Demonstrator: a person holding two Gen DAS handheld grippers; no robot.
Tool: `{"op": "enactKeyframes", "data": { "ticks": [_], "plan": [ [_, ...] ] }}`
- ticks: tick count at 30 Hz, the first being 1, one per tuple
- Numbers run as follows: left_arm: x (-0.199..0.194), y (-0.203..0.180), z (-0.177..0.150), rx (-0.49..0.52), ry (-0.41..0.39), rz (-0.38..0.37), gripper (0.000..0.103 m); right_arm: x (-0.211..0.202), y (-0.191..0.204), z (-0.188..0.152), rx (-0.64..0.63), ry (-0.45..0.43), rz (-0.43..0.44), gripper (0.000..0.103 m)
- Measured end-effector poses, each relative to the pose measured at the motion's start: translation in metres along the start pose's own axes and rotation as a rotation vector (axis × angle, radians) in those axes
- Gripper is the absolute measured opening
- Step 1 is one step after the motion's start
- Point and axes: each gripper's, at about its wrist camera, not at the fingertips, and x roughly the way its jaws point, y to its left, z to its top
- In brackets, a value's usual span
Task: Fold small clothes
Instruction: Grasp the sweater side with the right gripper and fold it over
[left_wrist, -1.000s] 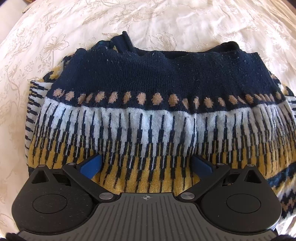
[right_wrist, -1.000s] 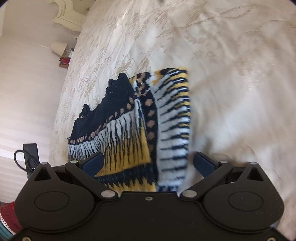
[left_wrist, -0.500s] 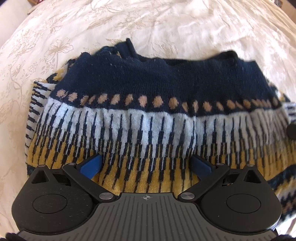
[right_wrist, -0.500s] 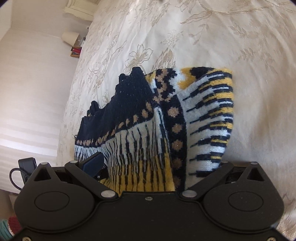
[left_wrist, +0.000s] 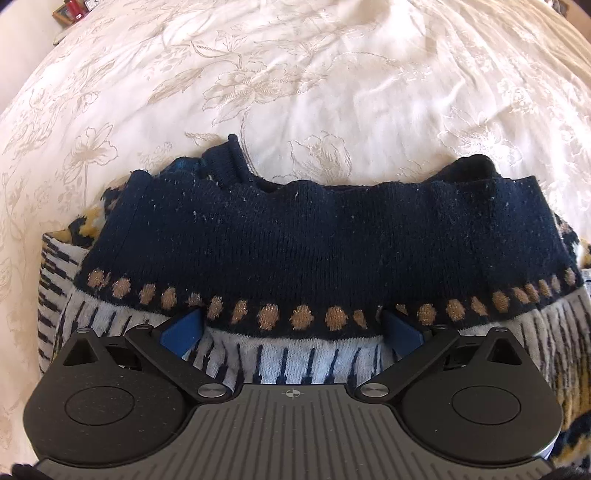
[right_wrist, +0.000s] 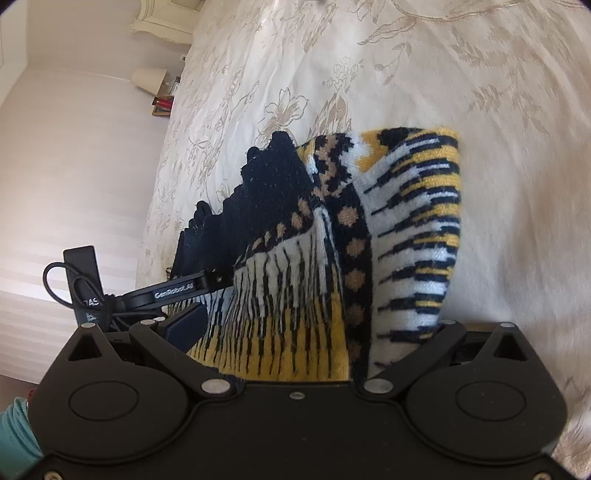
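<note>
Risk: folded knit sweater (left_wrist: 295, 240) on floral bedspread (left_wrist: 295, 74), bulky, layers loose. Left tool (left_wrist: 293, 330) spread wide over tan-dot band, gripping nothing. Right tool (right_wrist: 314, 328) spread too, straddling sweater's folded end; far pad hidden, contact unclear. Could drag top layer toward 12 and undo fold if pads snag knit. Sleeve edge at 3 o'clock could flop out. Count: one sweater, two tools, one lamp (right_wrist: 147, 79) at 10 o'clock.

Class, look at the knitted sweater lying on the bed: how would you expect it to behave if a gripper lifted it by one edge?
The sweater would probably droop: its navy edge already ripples and its layers sag over one another. The thick, fuzzy knit likely grips the blue pads rather than slipping. It is folded in layers, so they may slide apart when lifted.
</note>
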Motion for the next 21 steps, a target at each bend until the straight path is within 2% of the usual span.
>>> {"op": "enactKeyframes", "data": {
  "ticks": [3,4,6,8,11,13,21],
  "plan": [
    [-0.018,0.002,-0.002,-0.016,-0.011,-0.022,0.099,-0.001,0.003,-0.004,-0.012,0.005,-0.003,0.103],
    [-0.027,0.004,-0.003,-0.017,-0.022,-0.033,0.091,-0.002,0.005,-0.006,-0.019,0.006,-0.013,0.103],
    [-0.044,0.008,-0.010,-0.018,-0.035,-0.042,0.090,-0.003,0.010,-0.008,-0.036,0.003,-0.061,0.094],
    [-0.061,0.013,-0.021,-0.033,-0.060,-0.049,0.090,-0.004,0.017,-0.010,-0.051,-0.002,-0.129,0.067],
    [-0.081,0.022,-0.039,-0.040,-0.074,-0.065,0.090,-0.009,0.024,-0.014,-0.069,-0.008,-0.211,0.046],
    [-0.089,0.031,-0.048,-0.039,-0.077,-0.064,0.090,-0.013,0.030,-0.016,-0.066,-0.021,-0.237,0.037],
    [-0.106,0.082,-0.070,-0.053,-0.099,-0.086,0.090,-0.018,0.078,-0.024,-0.102,-0.055,-0.308,0.031]
  ]
}}
